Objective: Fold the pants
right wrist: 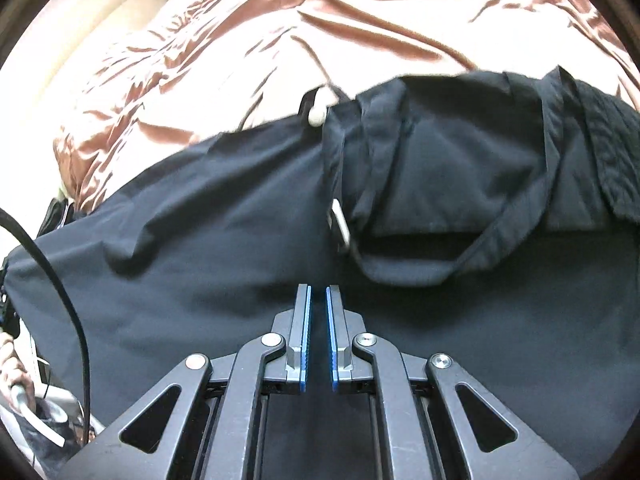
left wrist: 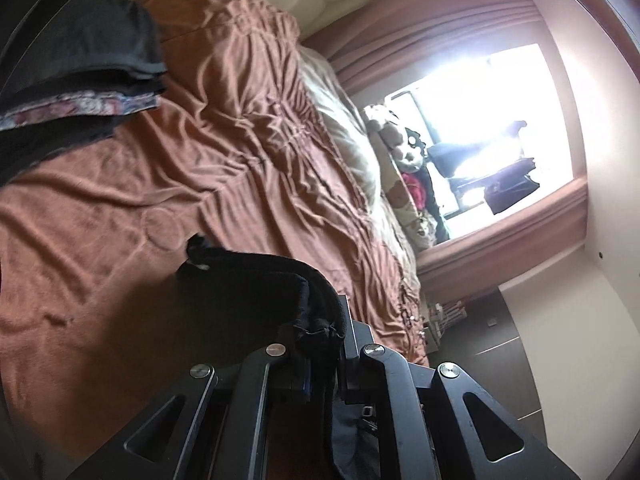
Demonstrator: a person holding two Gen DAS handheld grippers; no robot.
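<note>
Left claw [left wrist: 320,344] clenched on bunched dark pants [left wrist: 256,280], lifted above bed [left wrist: 120,208]. Right claw [right wrist: 319,300] released, narrow gap, over pants [right wrist: 240,240]: navy, creased, spread across bed [right wrist: 280,40].

Rumpled brown bedspread [right wrist: 280,32] carries dark pants [right wrist: 240,220], folded clothes [left wrist: 92,80].

Both grippers are black metal linkages with silver round screws; the right gripper [right wrist: 318,304] has blue-padded fingers [right wrist: 306,340].

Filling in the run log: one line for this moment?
left gripper: shut on pants | right gripper: slightly open, empty, over pants | bed: folded stack
</note>
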